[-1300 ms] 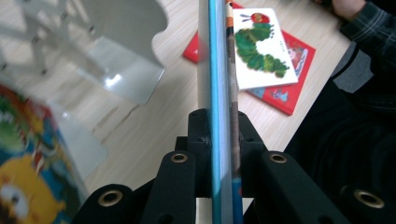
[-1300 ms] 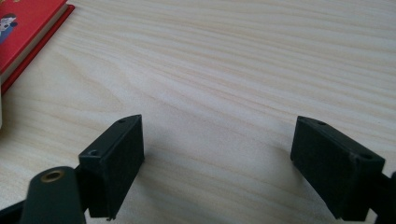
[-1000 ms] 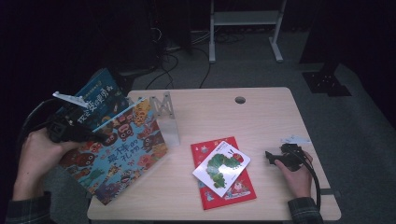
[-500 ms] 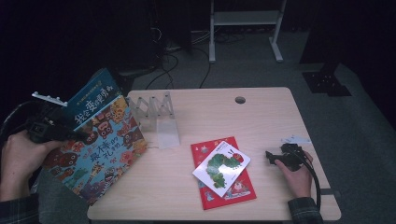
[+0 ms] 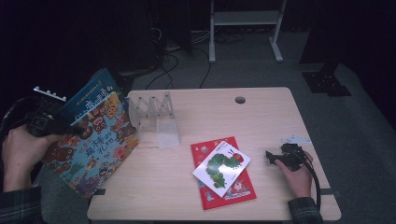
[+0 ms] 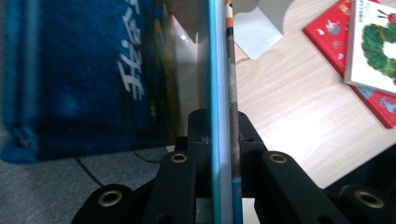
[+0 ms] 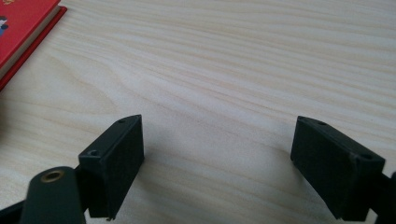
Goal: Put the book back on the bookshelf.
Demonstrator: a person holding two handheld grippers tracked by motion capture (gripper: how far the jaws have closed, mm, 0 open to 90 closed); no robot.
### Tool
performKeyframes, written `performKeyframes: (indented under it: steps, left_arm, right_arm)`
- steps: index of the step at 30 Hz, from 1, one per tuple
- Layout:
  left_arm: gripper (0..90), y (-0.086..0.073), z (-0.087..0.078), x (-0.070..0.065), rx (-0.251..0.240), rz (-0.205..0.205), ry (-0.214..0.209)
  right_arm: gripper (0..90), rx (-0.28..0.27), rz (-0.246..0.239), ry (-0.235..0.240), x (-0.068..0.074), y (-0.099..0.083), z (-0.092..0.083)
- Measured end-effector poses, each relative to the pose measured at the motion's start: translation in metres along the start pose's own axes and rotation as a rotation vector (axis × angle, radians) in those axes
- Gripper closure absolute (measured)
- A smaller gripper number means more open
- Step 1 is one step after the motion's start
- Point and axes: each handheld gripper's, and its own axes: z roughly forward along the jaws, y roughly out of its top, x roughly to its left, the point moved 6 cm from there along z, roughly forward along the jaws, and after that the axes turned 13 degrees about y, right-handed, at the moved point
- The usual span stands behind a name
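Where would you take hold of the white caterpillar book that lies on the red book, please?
Probably at the white caterpillar book's right corner, the one nearest the right gripper, coming in low and level from that side. It lies flat and askew on the red book, and that corner seems to jut past the red cover, perhaps leaving room for a finger underneath.

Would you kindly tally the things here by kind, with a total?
Books: 4 (blue one and monster one in the left tongs; white caterpillar one on red one)
Clear rack: 1
Total: 5
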Motion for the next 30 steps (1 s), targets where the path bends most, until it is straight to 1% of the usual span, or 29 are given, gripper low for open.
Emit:
performKeyframes:
  steps: [3,5,10,14,18,19,22,25,30]
  left_arm:
    - [80.6,0.004,0.002,0.002,0.000,-0.007,0.022]
    - [80.6,0.006,0.005,0.005,-0.005,-0.022,0.025]
    - [80.5,0.015,0.011,0.006,-0.036,-0.042,0.048]
    - [80.5,0.025,0.017,0.005,-0.047,-0.057,0.052]
    - [80.4,0.032,0.023,0.004,-0.044,-0.066,0.056]
    - [80.4,0.033,0.026,0.004,-0.037,-0.066,0.053]
    - [80.3,0.034,0.029,0.007,-0.050,-0.080,0.053]
    - [79.9,0.031,0.032,0.008,-0.056,-0.074,0.053]
    - [78.3,0.028,0.031,0.011,-0.077,-0.083,0.041]
  right_arm:
    - [16.3,0.000,0.000,0.000,0.000,0.000,0.000]
    - [16.3,0.000,0.000,0.000,0.000,0.000,0.000]
    - [16.2,0.000,-0.001,0.001,0.000,0.000,0.000]
    - [16.2,0.000,-0.001,0.000,0.000,0.000,0.000]
    - [16.2,0.000,-0.001,0.001,0.000,0.000,0.000]
    - [16.2,0.000,-0.001,0.001,0.000,0.000,0.000]
    - [16.1,0.001,-0.001,0.001,0.000,0.000,0.000]
    - [16.1,0.001,-0.003,0.002,0.000,0.000,0.000]
    - [16.1,0.001,-0.003,0.002,0.000,0.000,0.000]
